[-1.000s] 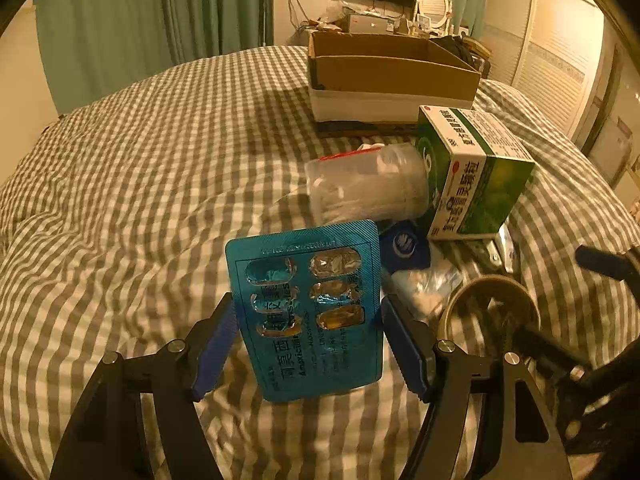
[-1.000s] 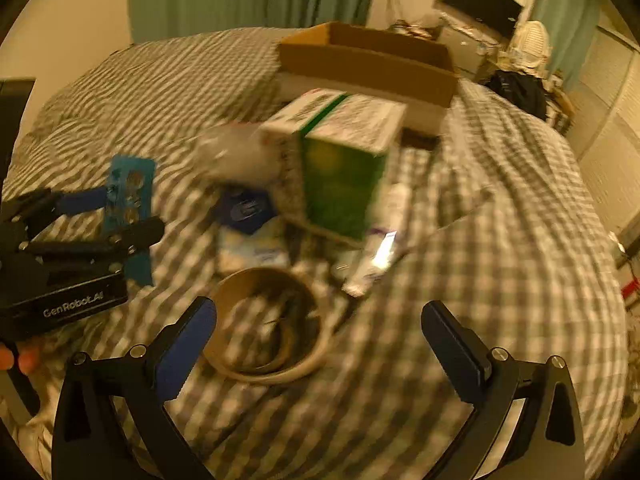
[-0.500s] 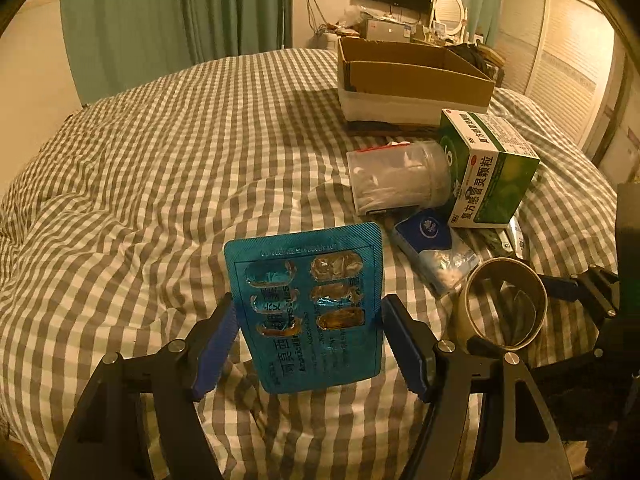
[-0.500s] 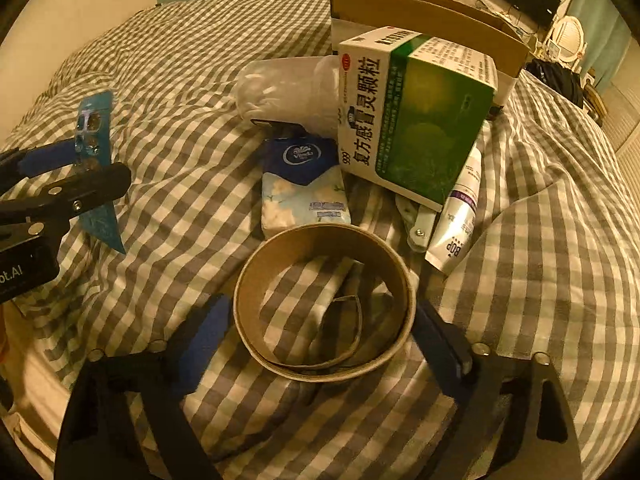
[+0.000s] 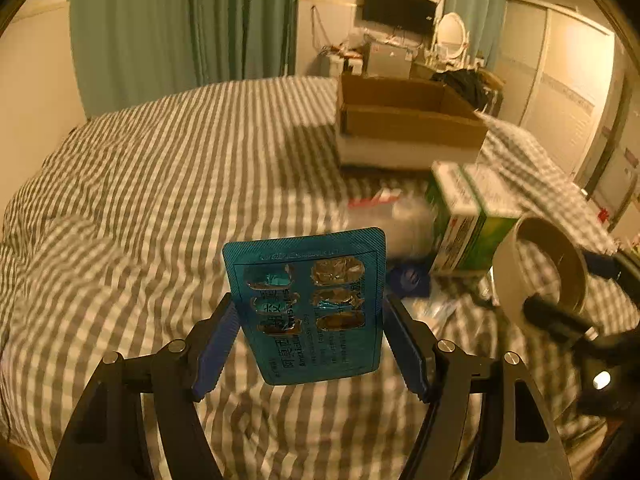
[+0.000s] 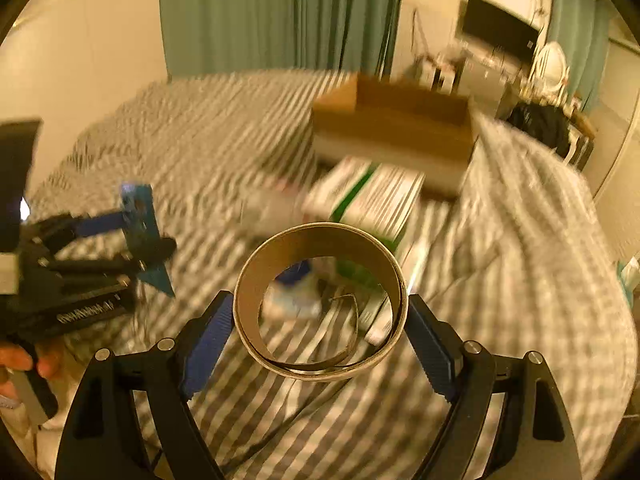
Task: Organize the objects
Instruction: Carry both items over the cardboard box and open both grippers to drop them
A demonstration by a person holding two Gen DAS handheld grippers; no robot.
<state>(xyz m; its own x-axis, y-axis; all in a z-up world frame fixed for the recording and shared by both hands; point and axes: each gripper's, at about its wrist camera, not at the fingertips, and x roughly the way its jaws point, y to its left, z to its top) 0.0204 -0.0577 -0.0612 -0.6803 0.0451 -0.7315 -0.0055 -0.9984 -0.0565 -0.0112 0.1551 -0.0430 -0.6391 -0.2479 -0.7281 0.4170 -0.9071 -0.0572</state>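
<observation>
Both grippers are loaded rn: left gripper (image 5: pixel 310 322) pinches the blister pack (image 5: pixel 308 304) upright, right gripper (image 6: pixel 320 326) squeezes the tape ring (image 6: pixel 320 300). Both held above the bed (image 5: pixel 160 184). Cardboard box (image 5: pixel 408 120) sits straight ahead near the bed's far edge (right one looks closer imo).

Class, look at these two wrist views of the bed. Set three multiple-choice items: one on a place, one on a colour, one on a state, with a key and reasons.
1. Where does the open cardboard box stand?
A. on the bed, beyond the green medicine box
B. on the floor
C. between the curtains

2. What colour is the blister pack?
A. red
B. teal blue
C. white

3. What does the right hand-held gripper hold?
A. nothing
B. a tube
C. the cardboard tape ring

Key: 1 A, it sits on the checked cover behind the medicine box. 2 B, its foil face is teal. 3 C, both fingers press the ring's sides, clear of the bed.
</observation>
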